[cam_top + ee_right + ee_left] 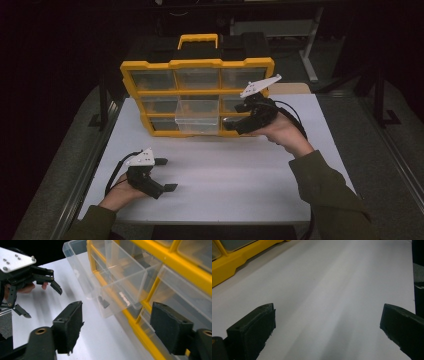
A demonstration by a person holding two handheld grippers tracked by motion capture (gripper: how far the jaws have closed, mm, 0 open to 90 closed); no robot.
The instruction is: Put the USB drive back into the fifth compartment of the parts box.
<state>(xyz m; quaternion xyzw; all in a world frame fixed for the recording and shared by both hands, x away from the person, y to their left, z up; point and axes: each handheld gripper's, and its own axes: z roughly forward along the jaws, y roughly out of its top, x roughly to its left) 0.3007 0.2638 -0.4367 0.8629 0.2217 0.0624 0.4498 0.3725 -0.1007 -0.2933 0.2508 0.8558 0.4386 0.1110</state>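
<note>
The clear plastic drawer (197,121) sits pulled partway out of the bottom middle bay of the yellow plastic organiser cabinet with clear drawers (197,64), which stands upright at the far side of the white table (225,185). The high view shows the drawer jutting toward the person, its front wall over the table surface. The right gripper view shows what the high view does not: the drawer (117,280) hangs out at a tilt, and a small dark tab marks its front wall near the lower edge.

The right gripper (231,122) hovers just beside the drawer, at the cabinet's lower right corner. In its own view the right gripper (117,327) is released, jaws standing apart with nothing between them and the pads clear of the drawer.

The left gripper (166,174) rests low over the near left part of the table, well apart from the cabinet. Its own view shows the left gripper (327,325) released, jaws spread wide over bare table, with a corner of the yellow cabinet (227,267) at upper left. The right gripper view also catches the left gripper (41,298) farther off, jaws apart.
</note>
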